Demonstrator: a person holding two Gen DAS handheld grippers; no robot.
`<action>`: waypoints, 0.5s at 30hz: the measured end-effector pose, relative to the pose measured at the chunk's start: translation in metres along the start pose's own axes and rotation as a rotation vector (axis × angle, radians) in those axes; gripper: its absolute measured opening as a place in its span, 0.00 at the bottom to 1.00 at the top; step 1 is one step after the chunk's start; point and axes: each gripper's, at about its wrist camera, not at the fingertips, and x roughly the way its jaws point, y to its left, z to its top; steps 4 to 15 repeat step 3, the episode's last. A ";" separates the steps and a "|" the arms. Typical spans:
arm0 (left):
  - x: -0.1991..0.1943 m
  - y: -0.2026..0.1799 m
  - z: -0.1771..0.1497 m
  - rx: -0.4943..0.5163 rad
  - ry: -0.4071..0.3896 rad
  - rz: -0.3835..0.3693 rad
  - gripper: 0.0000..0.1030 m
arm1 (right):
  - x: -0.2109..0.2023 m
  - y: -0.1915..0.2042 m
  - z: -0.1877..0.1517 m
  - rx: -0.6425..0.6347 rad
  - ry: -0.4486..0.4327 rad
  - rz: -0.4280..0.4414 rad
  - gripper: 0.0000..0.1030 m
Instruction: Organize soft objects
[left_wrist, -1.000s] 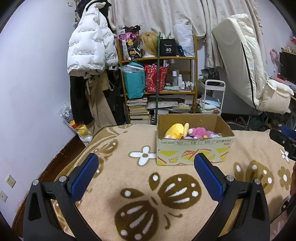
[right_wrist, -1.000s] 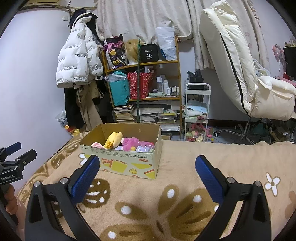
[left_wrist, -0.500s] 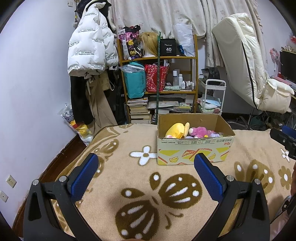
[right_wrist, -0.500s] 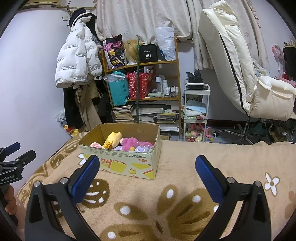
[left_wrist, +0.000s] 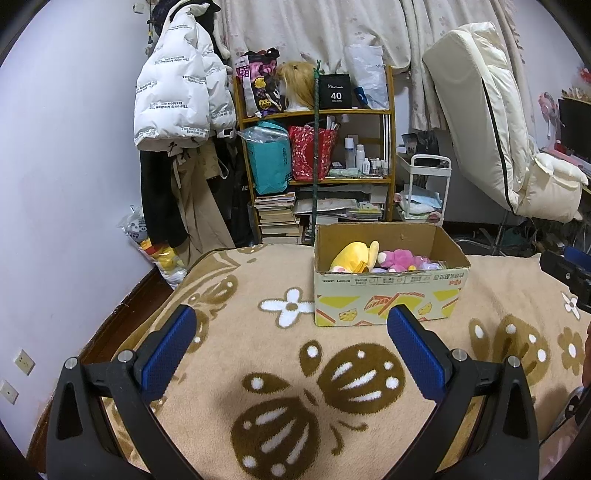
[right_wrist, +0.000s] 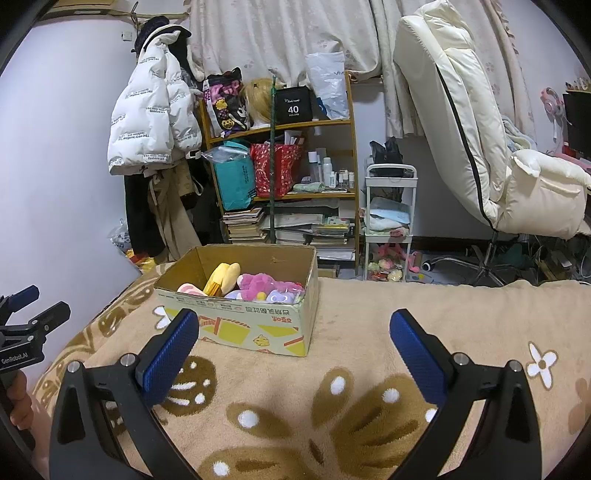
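A cardboard box (left_wrist: 388, 302) (right_wrist: 251, 328) stands on the beige patterned blanket (left_wrist: 258, 332) (right_wrist: 369, 332). Inside lie a yellow plush (left_wrist: 352, 254) (right_wrist: 221, 277), a pink plush (left_wrist: 397, 258) (right_wrist: 258, 282) and a few small pastel soft toys (right_wrist: 277, 295). My left gripper (left_wrist: 291, 347) hovers open over the blanket, short of the box and to its left, with nothing between its blue pads. My right gripper (right_wrist: 293, 350) is also open and empty, near the box's front right corner. Each gripper shows at the edge of the other's view.
Beyond the blanket's far edge are a cluttered wooden shelf (left_wrist: 317, 166), hanging coats (left_wrist: 177, 99), a small white cart (right_wrist: 389, 214) and a cream recliner chair (right_wrist: 480, 147). The blanket's left edge drops to the floor by the wall (left_wrist: 55, 221). A hand (right_wrist: 18, 402) holds the left gripper.
The views have shifted only slightly. Both grippers stay open and empty, and the box and toys have not moved.
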 end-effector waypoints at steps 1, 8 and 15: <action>0.000 0.000 0.000 0.000 0.000 -0.001 0.99 | 0.000 0.000 0.000 0.000 0.000 -0.001 1.00; 0.000 0.001 -0.001 -0.001 0.001 0.000 0.99 | -0.001 -0.002 -0.001 0.002 -0.001 -0.002 1.00; 0.000 0.001 -0.001 -0.001 0.001 0.000 0.99 | -0.001 -0.002 -0.001 0.002 -0.001 -0.002 1.00</action>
